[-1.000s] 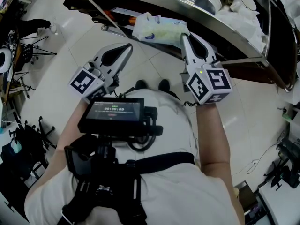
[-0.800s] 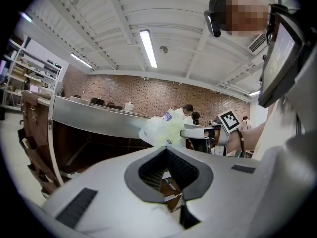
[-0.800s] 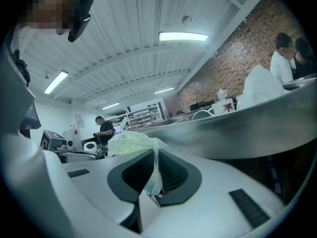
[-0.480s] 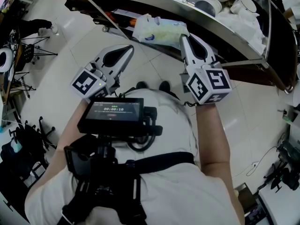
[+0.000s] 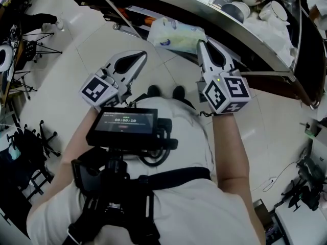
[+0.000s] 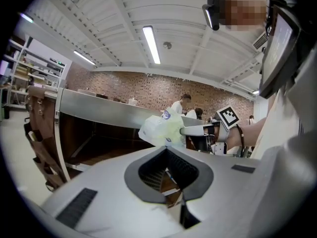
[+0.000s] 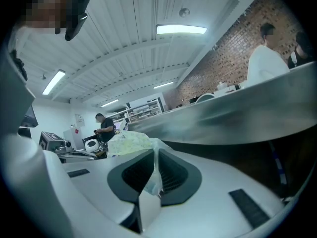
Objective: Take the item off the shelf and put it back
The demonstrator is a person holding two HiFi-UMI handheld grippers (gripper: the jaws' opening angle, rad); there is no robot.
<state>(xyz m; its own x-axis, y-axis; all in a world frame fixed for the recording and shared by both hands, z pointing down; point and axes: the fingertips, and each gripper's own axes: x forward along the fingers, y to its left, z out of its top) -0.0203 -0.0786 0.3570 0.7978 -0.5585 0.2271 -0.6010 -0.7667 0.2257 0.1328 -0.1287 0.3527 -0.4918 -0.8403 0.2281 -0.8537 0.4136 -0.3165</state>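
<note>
A soft white and pale-yellow plastic packet (image 5: 176, 34) hangs in the air in front of the dark shelf space under the steel counter (image 5: 204, 6). My right gripper (image 5: 200, 42) is shut on the packet's right edge. In the right gripper view, thin film (image 7: 151, 175) is pinched between the pads and the packet (image 7: 130, 142) bulges beyond them. My left gripper (image 5: 142, 55) stands left of the packet and apart from it, its tips together and nothing in it. The left gripper view shows the packet (image 6: 161, 130) ahead of that gripper (image 6: 166, 148), held from the right.
Cups and bowls (image 5: 240, 6) stand on the counter top at the upper right. A slanted metal strut (image 5: 117, 14) runs down from the counter on the left. Tripods and gear (image 5: 23, 60) crowd the floor at far left. Other people stand behind the counter.
</note>
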